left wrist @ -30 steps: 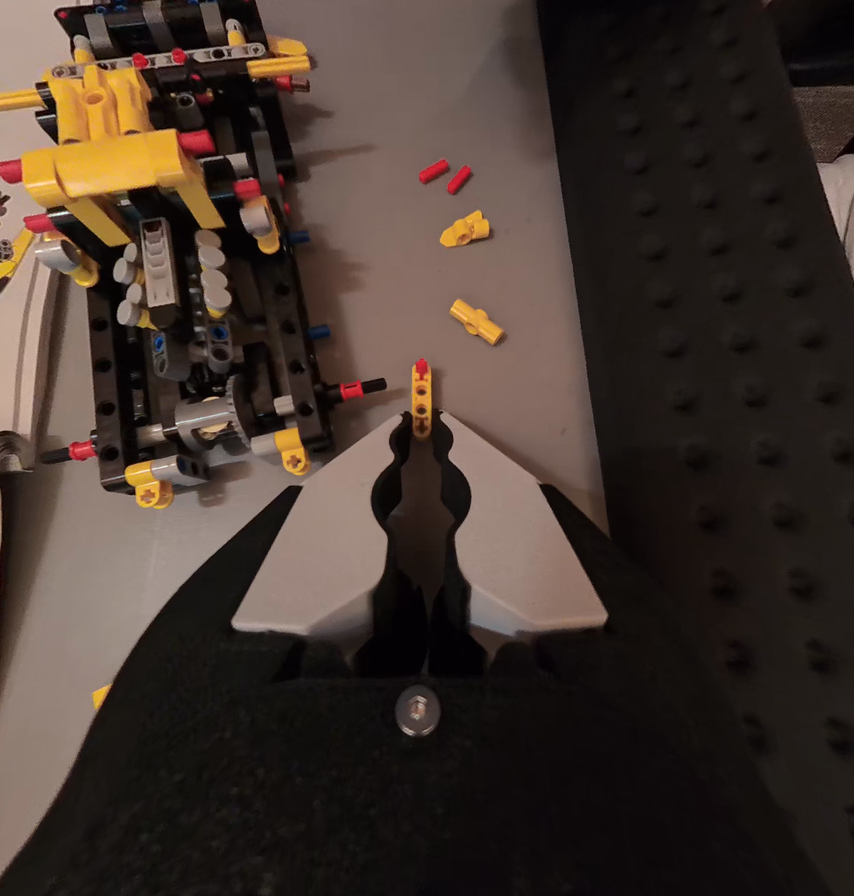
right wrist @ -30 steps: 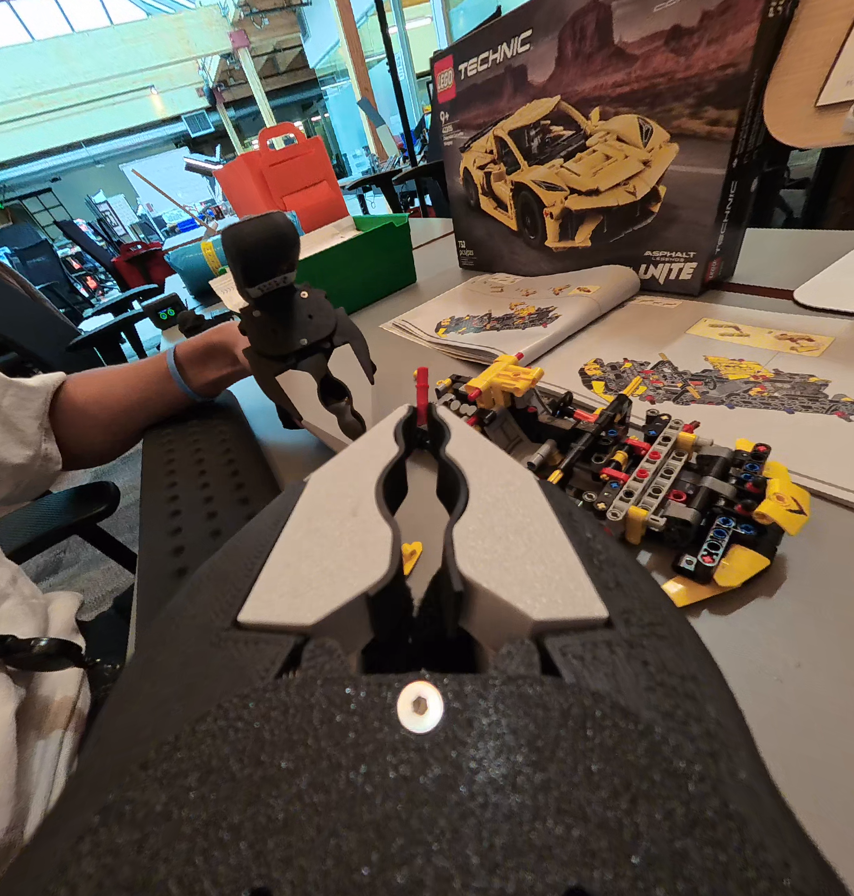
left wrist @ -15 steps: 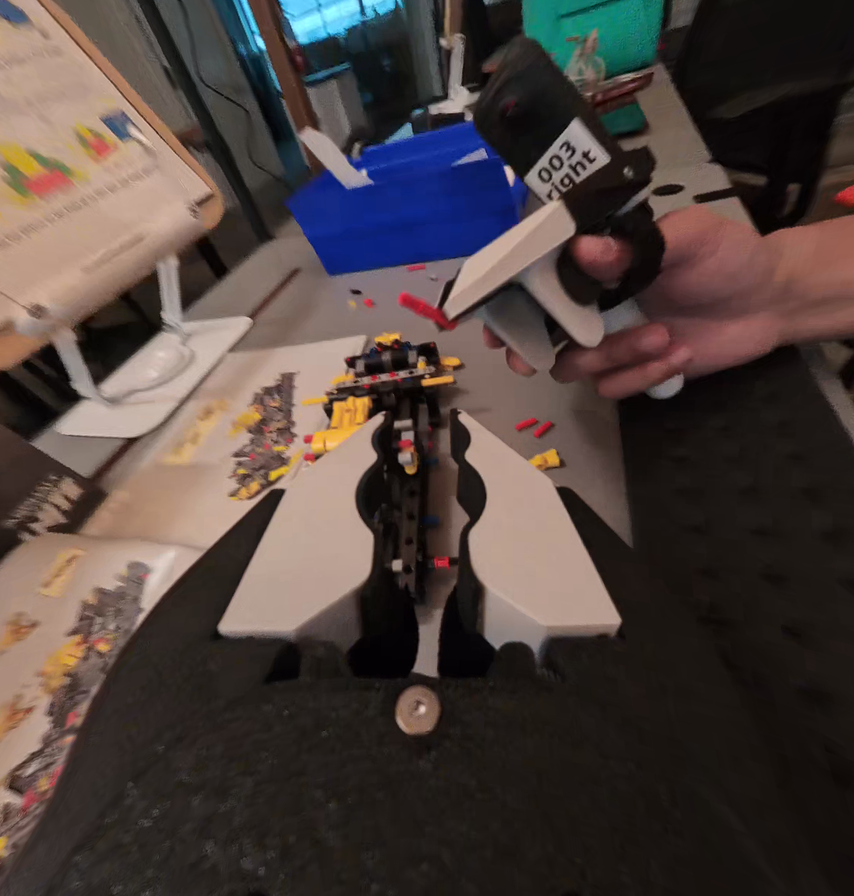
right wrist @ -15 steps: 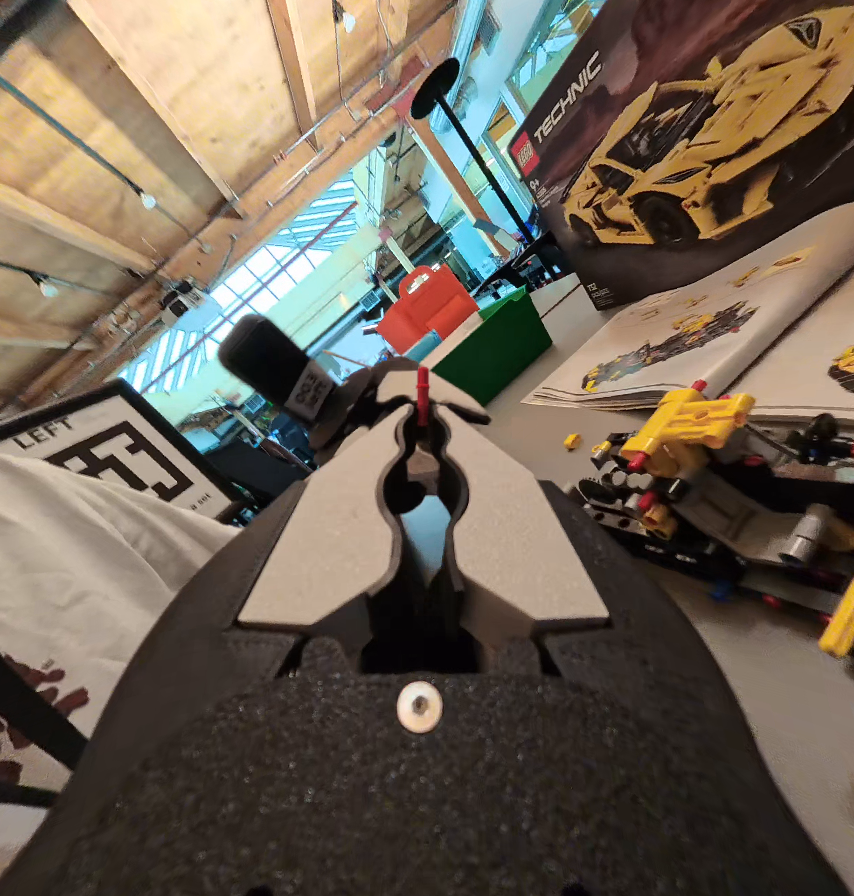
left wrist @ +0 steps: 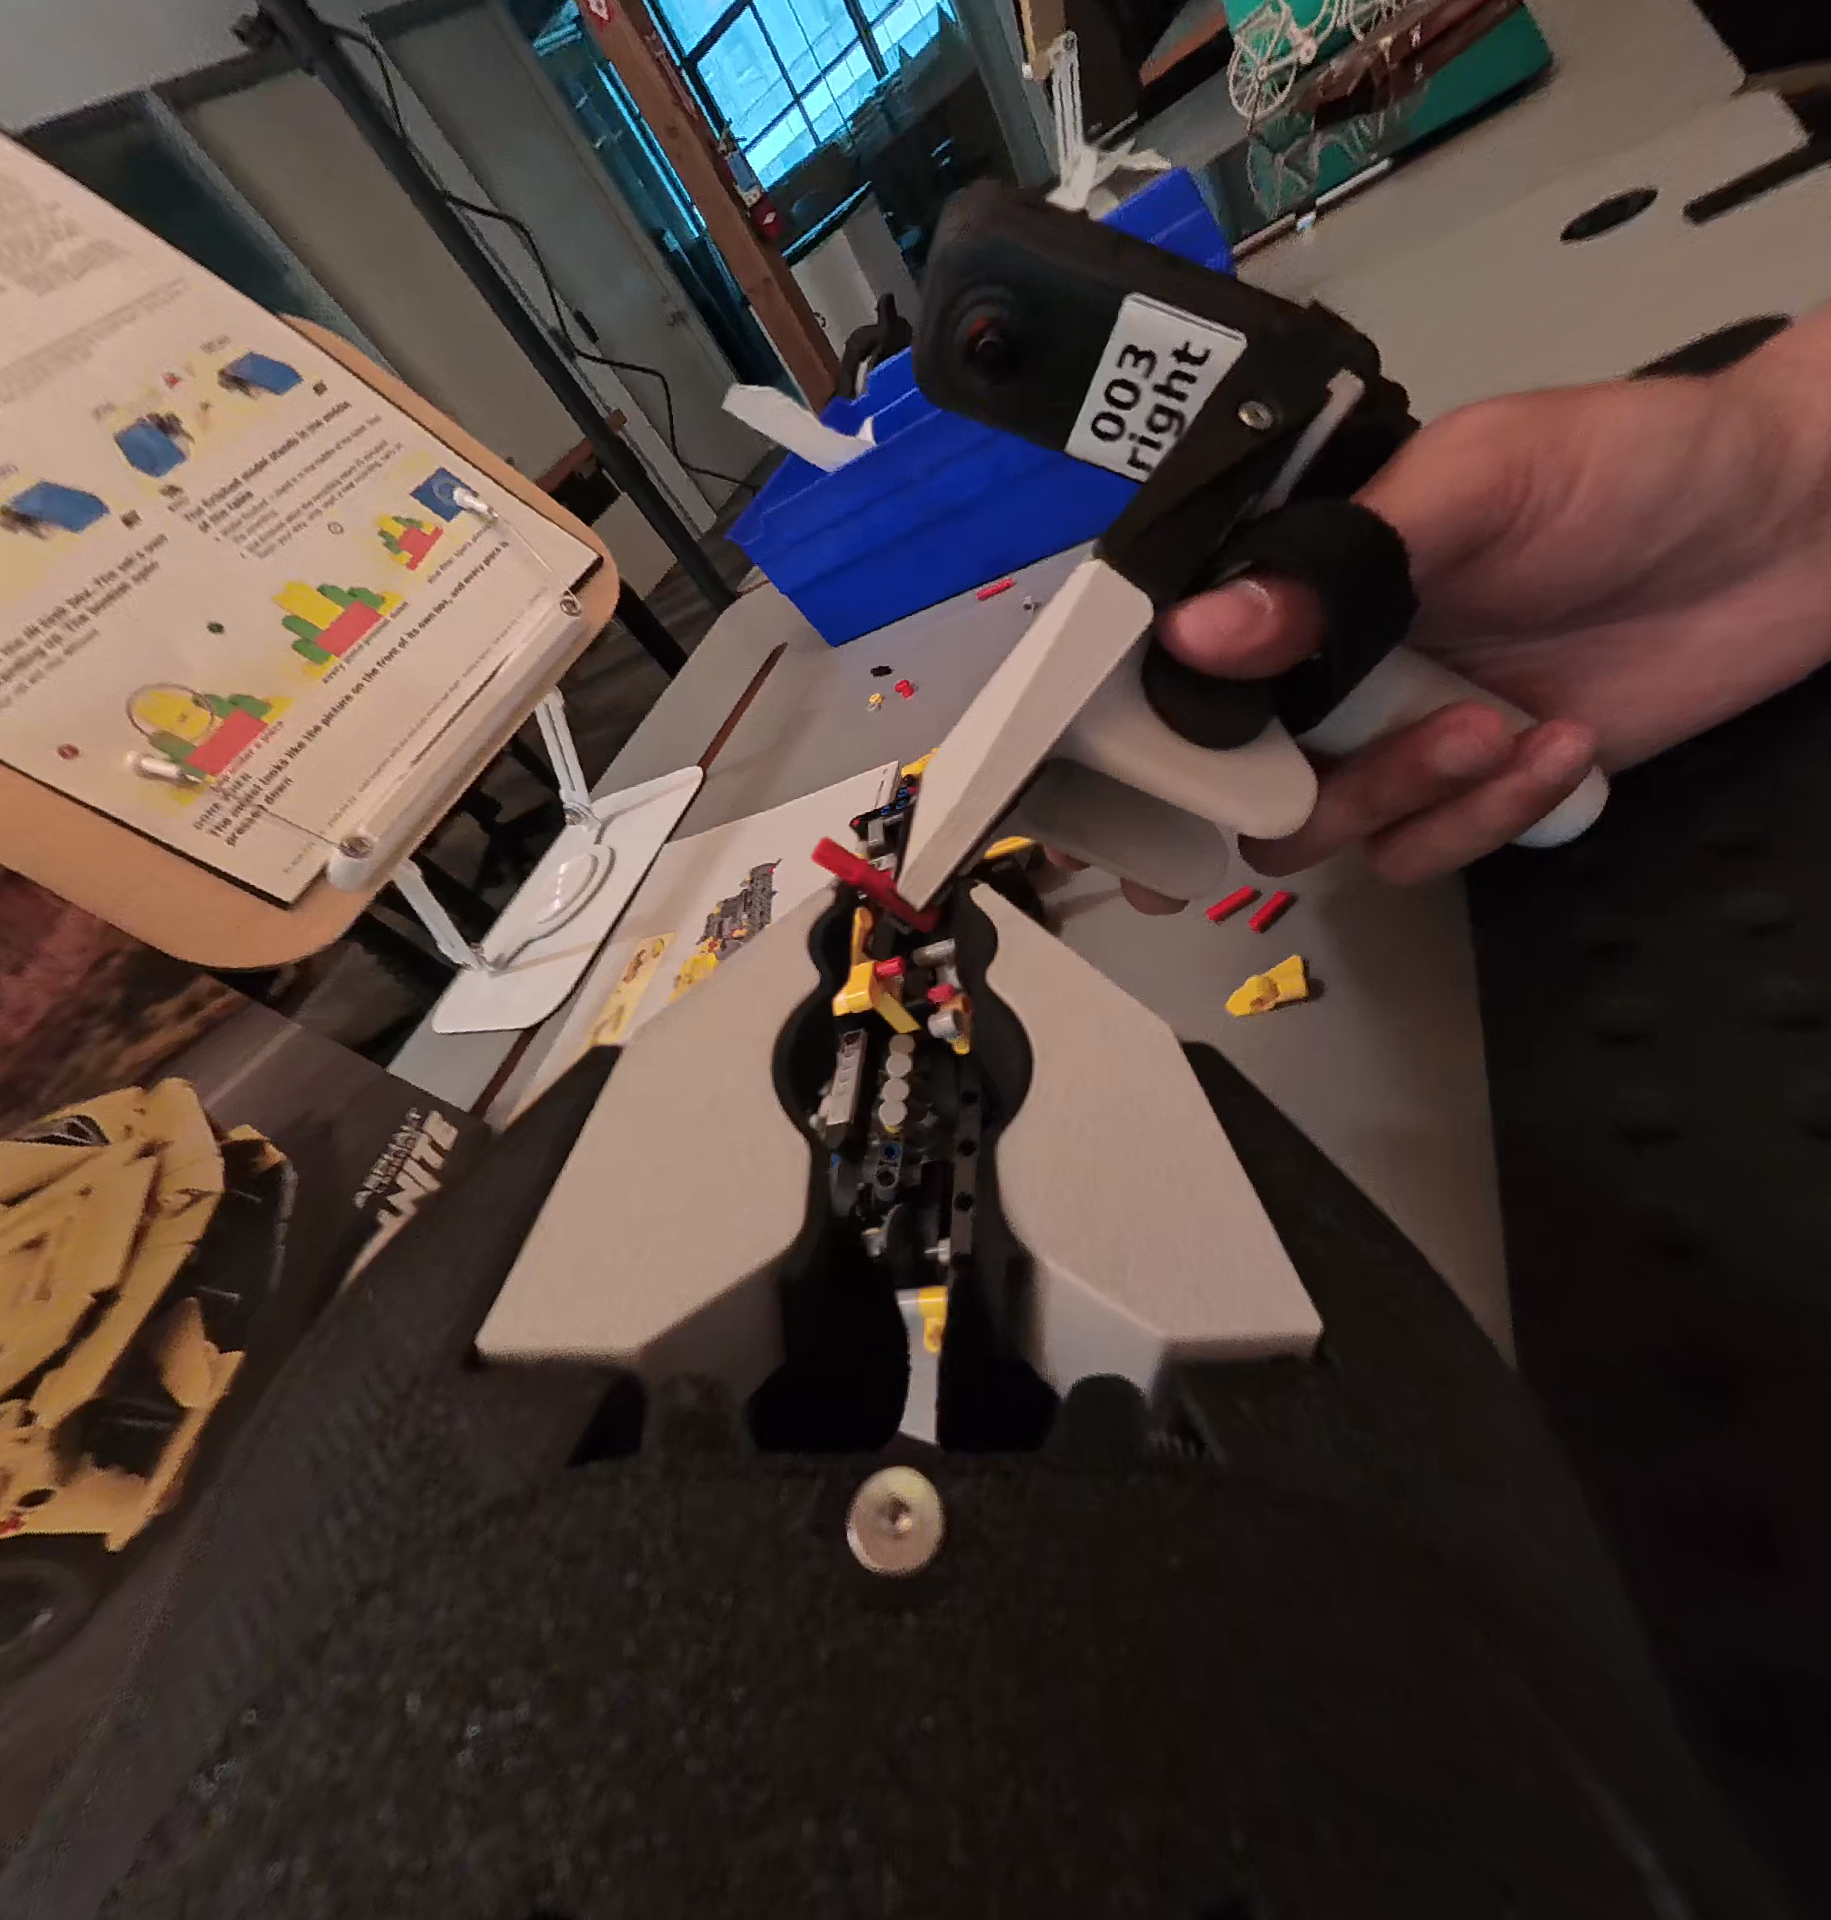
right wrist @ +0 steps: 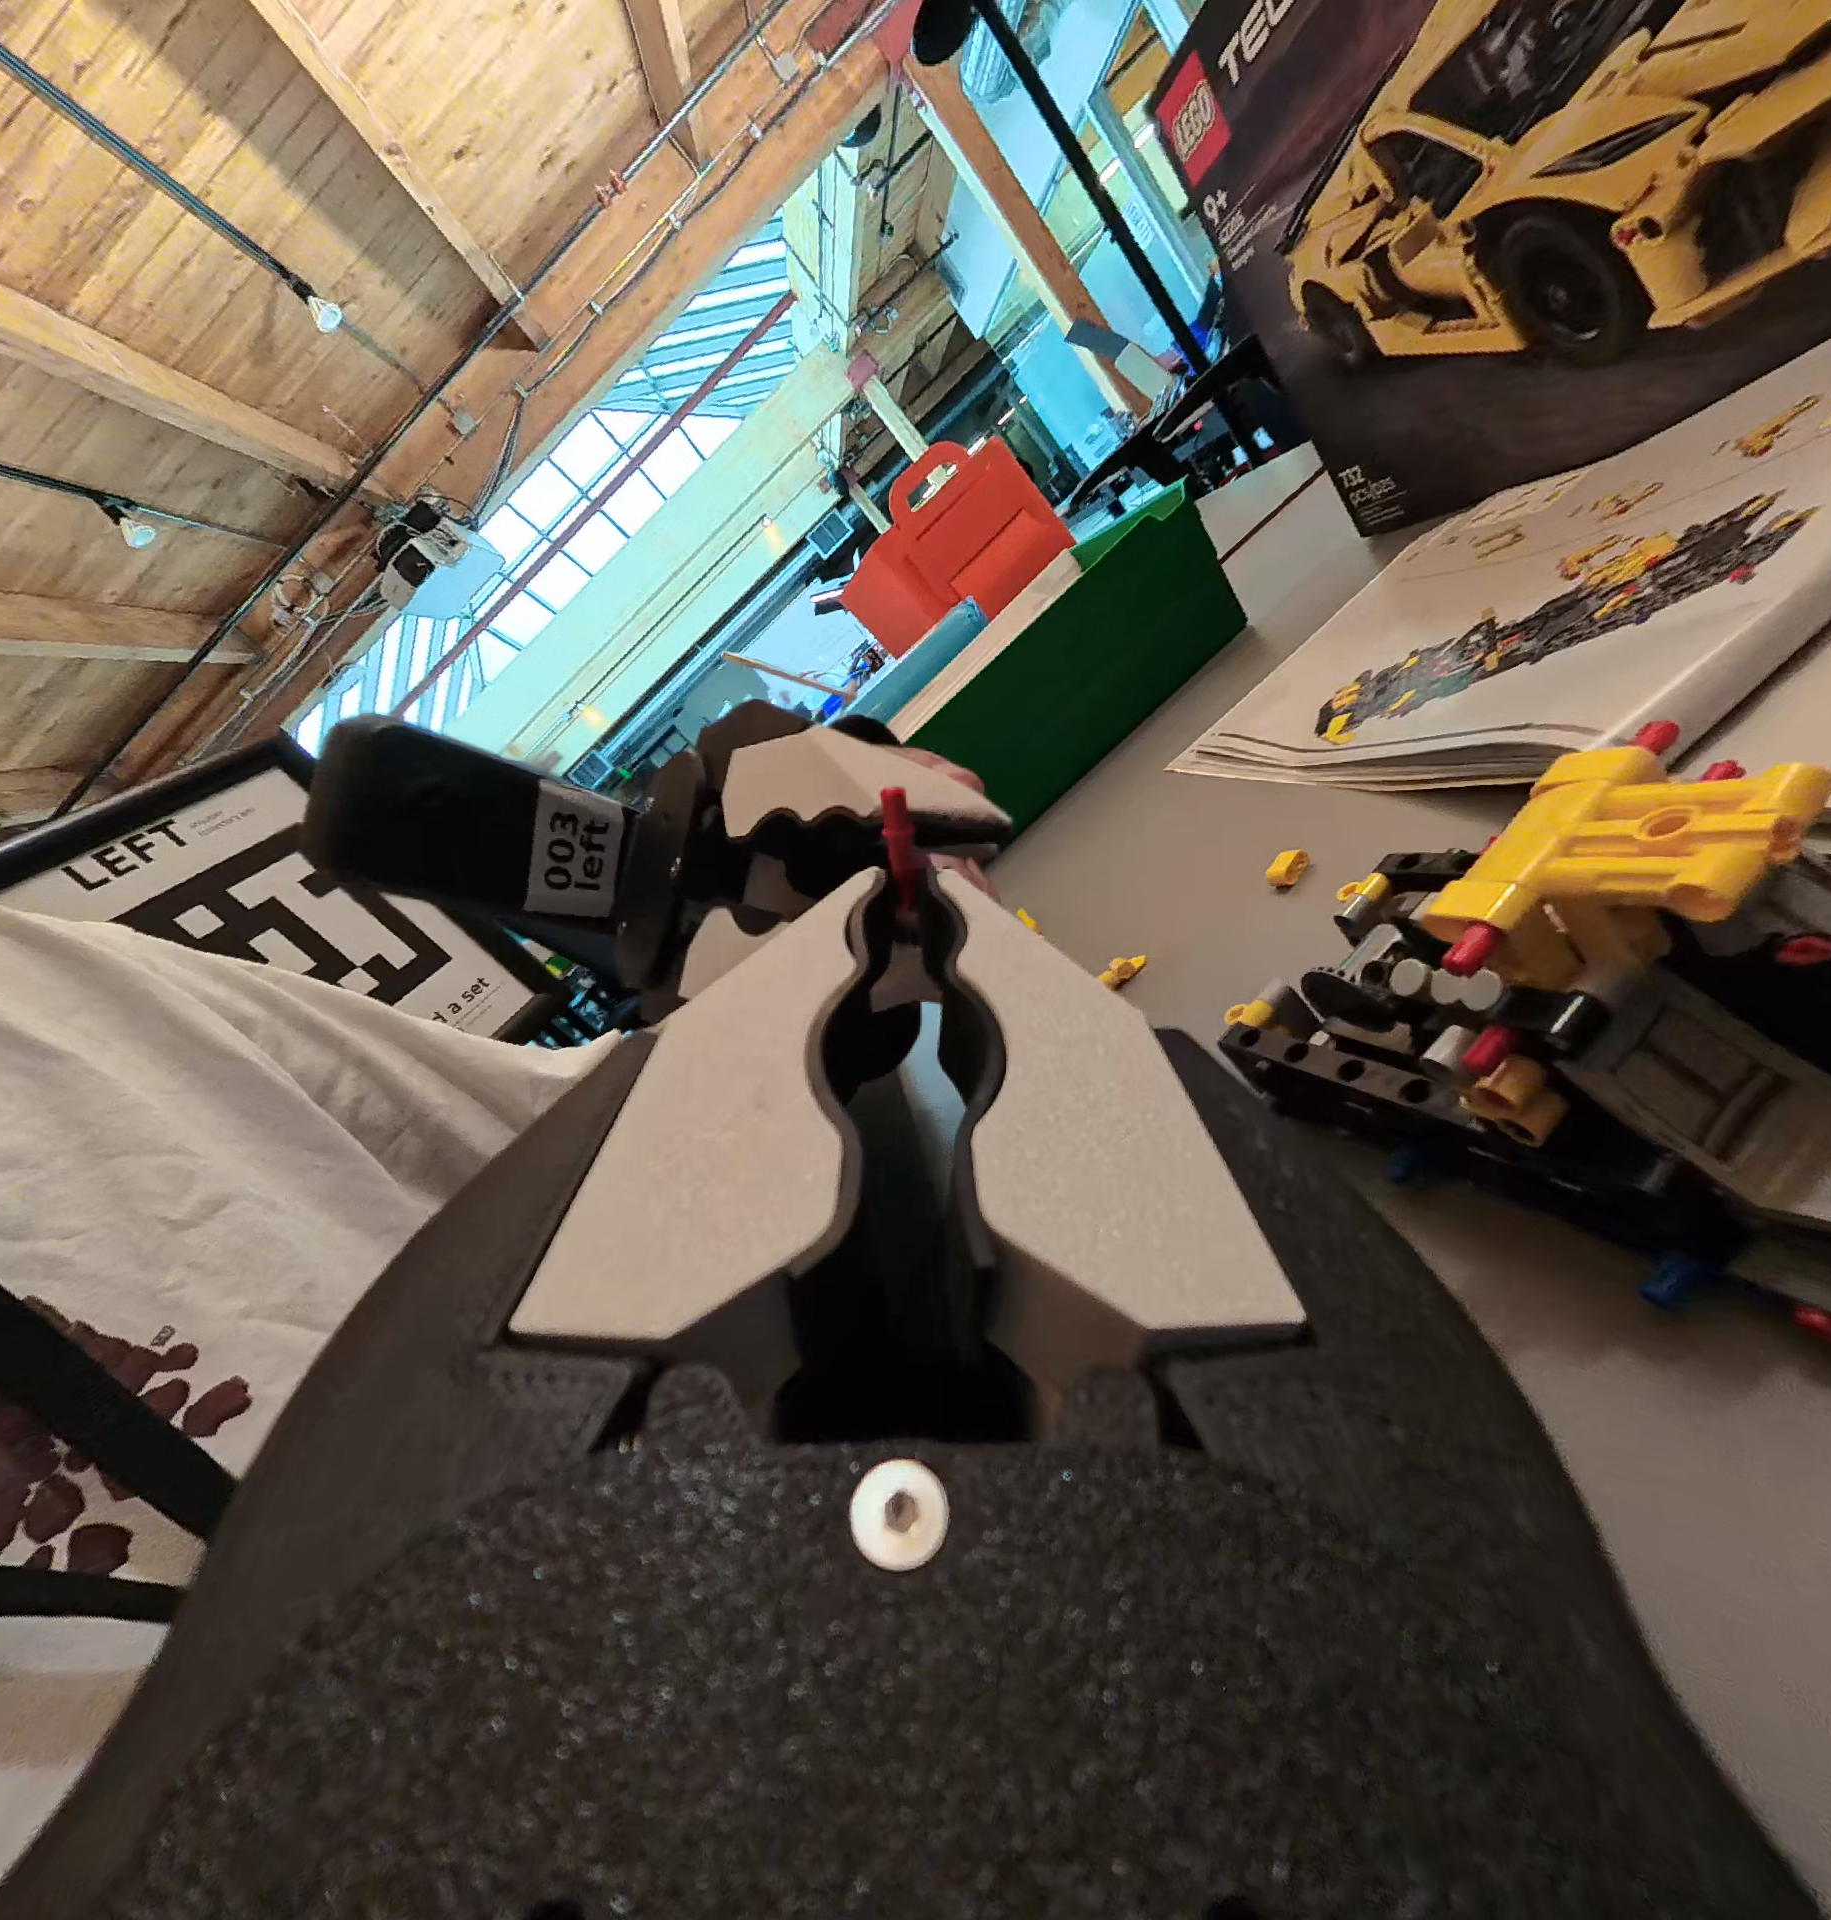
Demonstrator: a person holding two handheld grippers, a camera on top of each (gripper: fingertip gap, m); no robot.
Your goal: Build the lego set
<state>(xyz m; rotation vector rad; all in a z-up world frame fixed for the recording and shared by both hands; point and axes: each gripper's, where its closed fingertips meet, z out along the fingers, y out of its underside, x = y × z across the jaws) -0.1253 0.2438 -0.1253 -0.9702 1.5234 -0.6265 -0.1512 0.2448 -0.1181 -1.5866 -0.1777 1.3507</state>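
Left gripper: fingers parted, holding nothing.
Right gripper: clenched on red axle by its lower end, held aloft.
Red axle, handling: likely light, stiff and slick; may twist in the grip, so clamp mid-shaft.
Lego chassis: on the bench, partly built; likely sheds pins if pressed unsupported.
Loose yellow piece: beside the chassis.
Instruction booklet: open, beyond.

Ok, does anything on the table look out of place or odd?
Nothing looks damaged or spilled. Only loose bits lie apart from the model: two red pins, a yellow connector beside them, and small pieces near the blue bin.
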